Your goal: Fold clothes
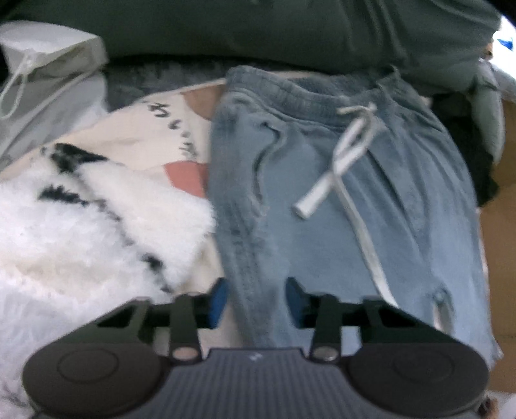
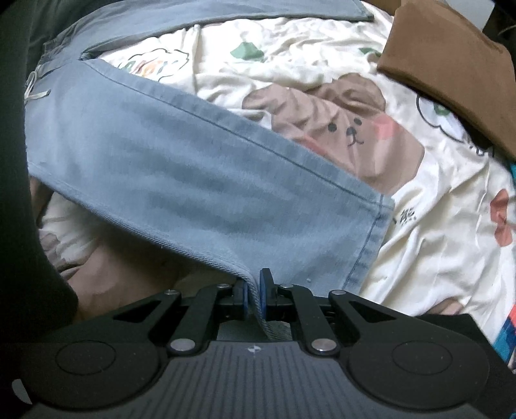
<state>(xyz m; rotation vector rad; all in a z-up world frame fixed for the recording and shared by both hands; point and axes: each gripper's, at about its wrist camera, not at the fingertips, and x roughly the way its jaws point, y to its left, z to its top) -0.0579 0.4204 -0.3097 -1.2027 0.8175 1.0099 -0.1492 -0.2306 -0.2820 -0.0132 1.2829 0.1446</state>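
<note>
The right tool (image 2: 254, 295) was clenched on the ribbed hem edge of pale denim trousers (image 2: 180, 180), stretching toward ten o'clock over a bear-print bedsheet (image 2: 419, 225). The left tool (image 1: 256, 301) straddled their side seam, pads apart; fluffy white blanket (image 1: 80, 232) at nine o'clock.

Each gripper is built alike. On the left gripper (image 1: 256, 298), a grey ribbed housing is flanked by two round black discs, and black linkage arms are pinned by silver rivets; the fingers (image 1: 218, 301) are faced with blue pads. The same black arms, silver rivets and blue-padded fingers (image 2: 265, 296) are seen on the right gripper (image 2: 254, 298). A dark green garment (image 1: 258, 29) is worn by the person.
</note>
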